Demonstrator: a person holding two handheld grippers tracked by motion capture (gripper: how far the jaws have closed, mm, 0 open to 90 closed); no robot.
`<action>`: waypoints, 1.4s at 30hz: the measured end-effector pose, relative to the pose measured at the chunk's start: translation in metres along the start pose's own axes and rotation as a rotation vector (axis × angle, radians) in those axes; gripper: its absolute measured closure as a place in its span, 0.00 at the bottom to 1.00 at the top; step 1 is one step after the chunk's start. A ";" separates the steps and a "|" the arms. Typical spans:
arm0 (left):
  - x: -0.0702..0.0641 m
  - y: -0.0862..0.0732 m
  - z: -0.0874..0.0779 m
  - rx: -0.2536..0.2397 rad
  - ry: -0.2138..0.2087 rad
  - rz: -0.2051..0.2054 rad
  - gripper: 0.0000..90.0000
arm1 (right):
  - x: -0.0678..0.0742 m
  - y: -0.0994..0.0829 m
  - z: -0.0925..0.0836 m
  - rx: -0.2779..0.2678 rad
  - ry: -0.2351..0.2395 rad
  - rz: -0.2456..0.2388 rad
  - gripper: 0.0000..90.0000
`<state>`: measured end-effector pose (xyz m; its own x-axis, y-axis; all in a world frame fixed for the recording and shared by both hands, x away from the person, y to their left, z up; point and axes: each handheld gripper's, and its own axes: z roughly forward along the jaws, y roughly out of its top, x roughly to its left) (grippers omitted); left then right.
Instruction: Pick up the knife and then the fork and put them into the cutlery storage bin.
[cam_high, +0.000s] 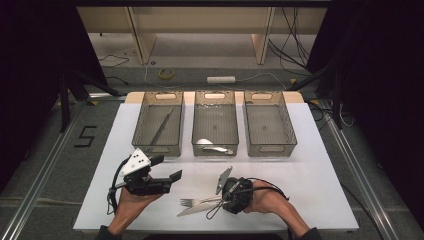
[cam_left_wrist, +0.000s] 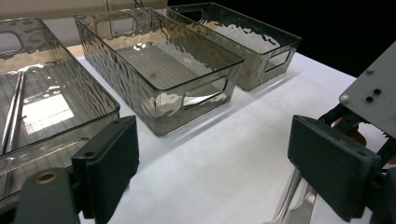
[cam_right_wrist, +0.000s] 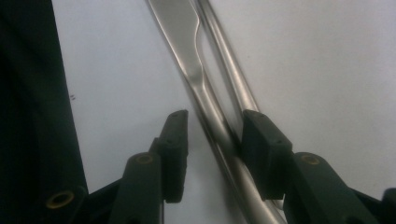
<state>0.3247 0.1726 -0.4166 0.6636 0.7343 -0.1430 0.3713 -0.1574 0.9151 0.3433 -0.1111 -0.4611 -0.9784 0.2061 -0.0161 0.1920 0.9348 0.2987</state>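
White table (cam_high: 310, 175): right tongs (cam_right_wrist: 212, 140) straddle shiny knife (cam_right_wrist: 187, 42) and fork (cam_high: 192, 202)

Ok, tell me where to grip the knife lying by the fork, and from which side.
Grip the knife on its narrow handle, coming straight down from above with a jaw on each side. It lies flat on the white table, and the fork sits close beside it, so the right gripper risks catching both handles.

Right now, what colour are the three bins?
Smoky translucent grey bins, clearest in the left gripper view.
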 end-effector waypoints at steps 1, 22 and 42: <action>0.000 0.000 0.000 0.000 0.000 0.000 0.18 | 0.000 0.001 0.000 0.009 0.006 0.000 0.70; 0.000 0.000 0.000 -0.003 0.001 -0.006 0.18 | 0.002 0.010 0.000 0.083 0.001 -0.034 0.81; 0.000 -0.001 -0.001 -0.003 0.005 -0.004 0.18 | 0.007 0.016 0.001 0.117 0.005 -0.083 0.89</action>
<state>0.3238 0.1733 -0.4168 0.6591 0.7380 -0.1449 0.3721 -0.1525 0.9156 0.3399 -0.0947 -0.4576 -0.9916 0.1258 -0.0314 0.1180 0.9760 0.1831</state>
